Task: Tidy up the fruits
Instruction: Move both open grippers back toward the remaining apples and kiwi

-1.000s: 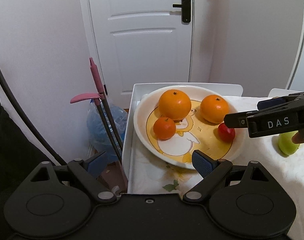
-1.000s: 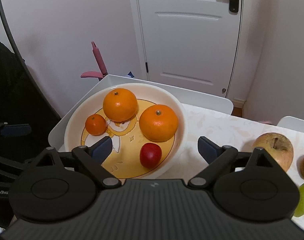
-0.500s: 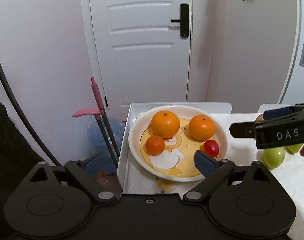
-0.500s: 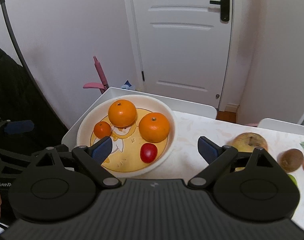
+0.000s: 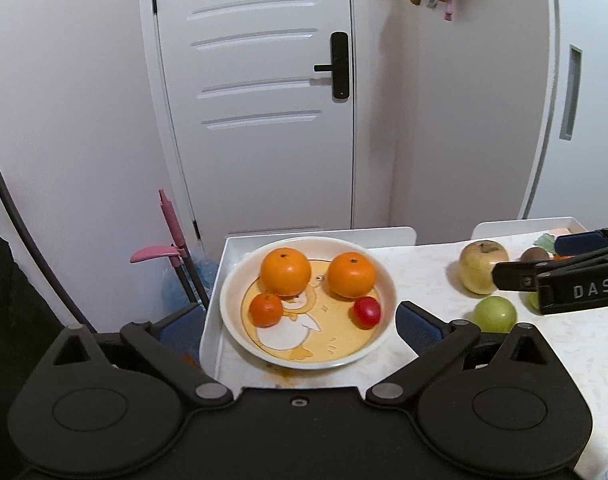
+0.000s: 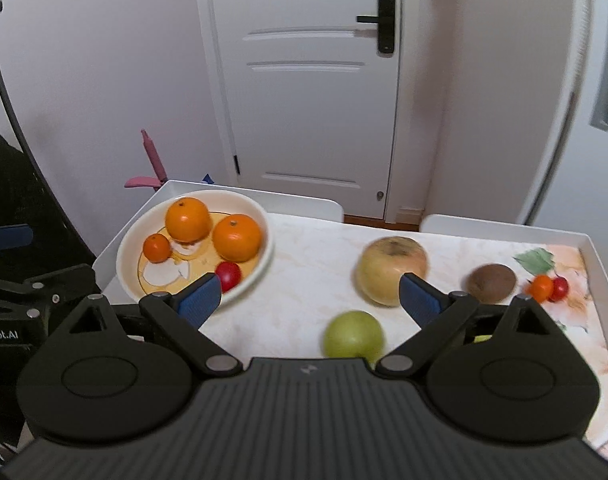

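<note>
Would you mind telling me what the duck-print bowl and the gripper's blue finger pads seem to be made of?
The bowl looks like glazed ceramic, possibly melamine: a smooth, glossy cream rim with a printed yellow duck design. The blue finger pads on the right gripper look like soft matte rubber or foam, since they show no shine; the black arms behind them appear to be hard plastic.

White letters "DAS" are showing on the side of the right gripper beside the plate, and a cut-off "obot.AI" is showing on the left gripper.
</note>
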The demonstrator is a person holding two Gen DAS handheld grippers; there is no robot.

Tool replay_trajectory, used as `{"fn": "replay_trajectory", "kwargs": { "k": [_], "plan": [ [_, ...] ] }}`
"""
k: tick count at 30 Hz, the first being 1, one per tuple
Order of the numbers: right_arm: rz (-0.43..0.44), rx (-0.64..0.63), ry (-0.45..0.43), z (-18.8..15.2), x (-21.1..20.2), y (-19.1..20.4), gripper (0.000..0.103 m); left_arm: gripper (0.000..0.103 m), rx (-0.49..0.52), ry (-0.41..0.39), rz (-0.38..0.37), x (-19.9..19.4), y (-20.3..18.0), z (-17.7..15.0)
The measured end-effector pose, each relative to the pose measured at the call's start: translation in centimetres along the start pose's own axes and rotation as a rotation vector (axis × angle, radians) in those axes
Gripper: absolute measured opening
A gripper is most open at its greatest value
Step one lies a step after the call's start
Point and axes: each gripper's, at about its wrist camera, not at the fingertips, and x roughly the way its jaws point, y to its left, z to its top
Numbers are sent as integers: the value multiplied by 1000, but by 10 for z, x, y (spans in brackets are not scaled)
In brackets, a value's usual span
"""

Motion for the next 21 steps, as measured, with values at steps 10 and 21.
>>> {"fn": "replay_trajectory", "kwargs": {
  "k": [10,21],
  "plan": [
    [23,-34,12,-15,-26,-62,103,103,-30,24,47,-17,-61,-3],
    [65,-118,25,-32,-23,-134,103,103,-55,42,56,-4,-138,-13]
  ]
}}
